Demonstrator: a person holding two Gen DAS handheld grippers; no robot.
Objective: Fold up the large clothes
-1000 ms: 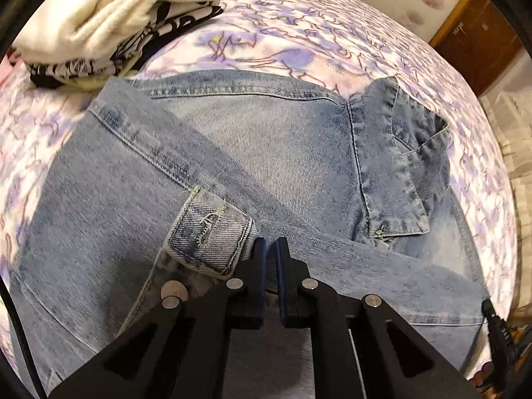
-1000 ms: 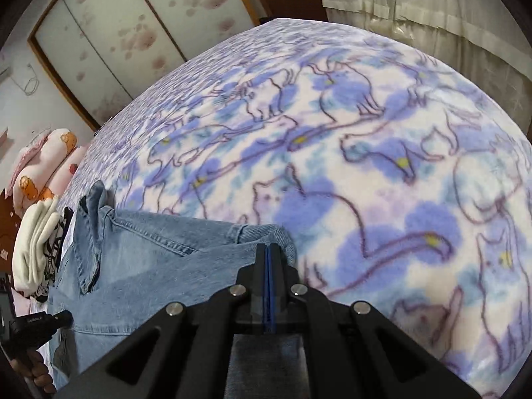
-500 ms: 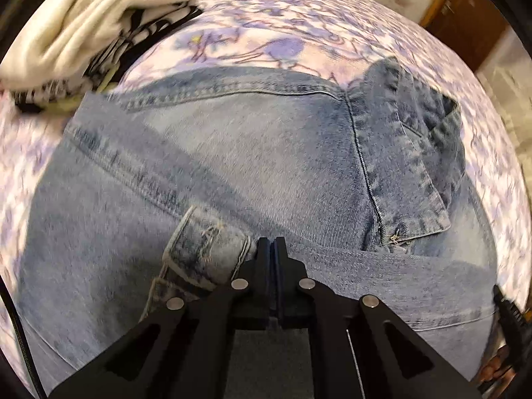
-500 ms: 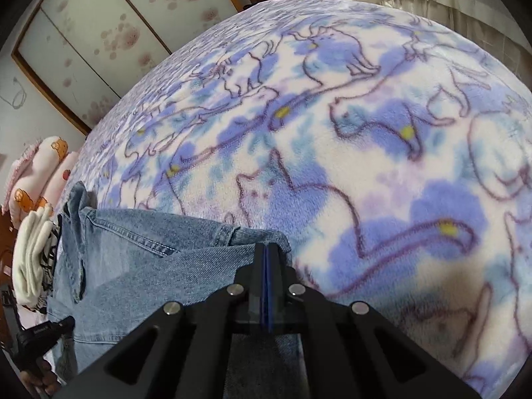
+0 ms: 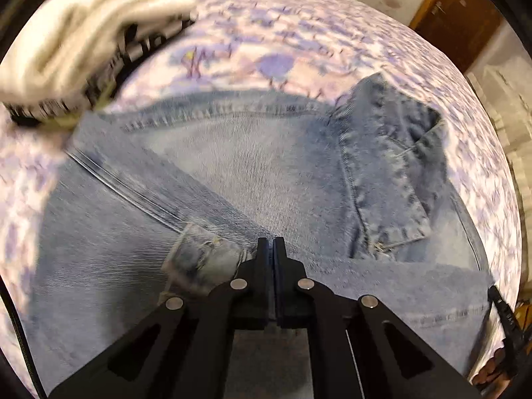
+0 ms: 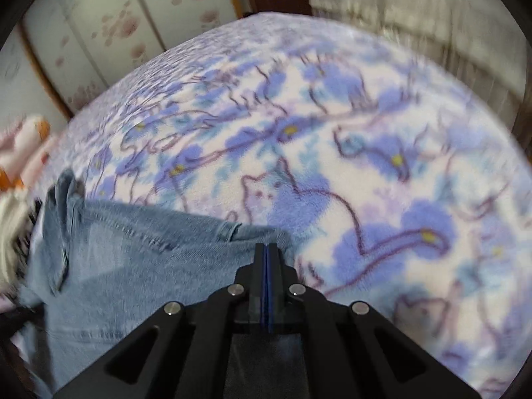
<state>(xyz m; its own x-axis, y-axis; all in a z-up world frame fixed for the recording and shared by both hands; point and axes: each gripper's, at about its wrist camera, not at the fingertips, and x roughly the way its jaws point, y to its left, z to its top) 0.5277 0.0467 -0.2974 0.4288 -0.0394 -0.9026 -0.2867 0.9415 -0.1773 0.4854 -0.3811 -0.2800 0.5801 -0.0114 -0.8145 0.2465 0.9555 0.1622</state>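
Observation:
A pair of light blue jeans (image 5: 252, 173) lies on a bed with a purple cat-print blanket (image 5: 299, 43). My left gripper (image 5: 273, 242) is shut on the denim edge beside a belt loop (image 5: 202, 262). A back pocket (image 5: 389, 179) shows to the right. My right gripper (image 6: 266, 249) is shut on another edge of the jeans (image 6: 133, 266), which spread to its left over the blanket (image 6: 365, 166). Both views are blurred by motion.
A stack of folded clothes, white on top of black-and-white (image 5: 93, 33), sits at the far left of the bed. Sliding doors with paw prints (image 6: 109, 26) and a wooden door (image 5: 459, 16) stand beyond. A curtain (image 6: 415, 16) hangs at right.
My left gripper closed fully on the denim by the belt loop and has lifted and moved with it. My right gripper, still shut on the jeans, has shifted over the blanket.

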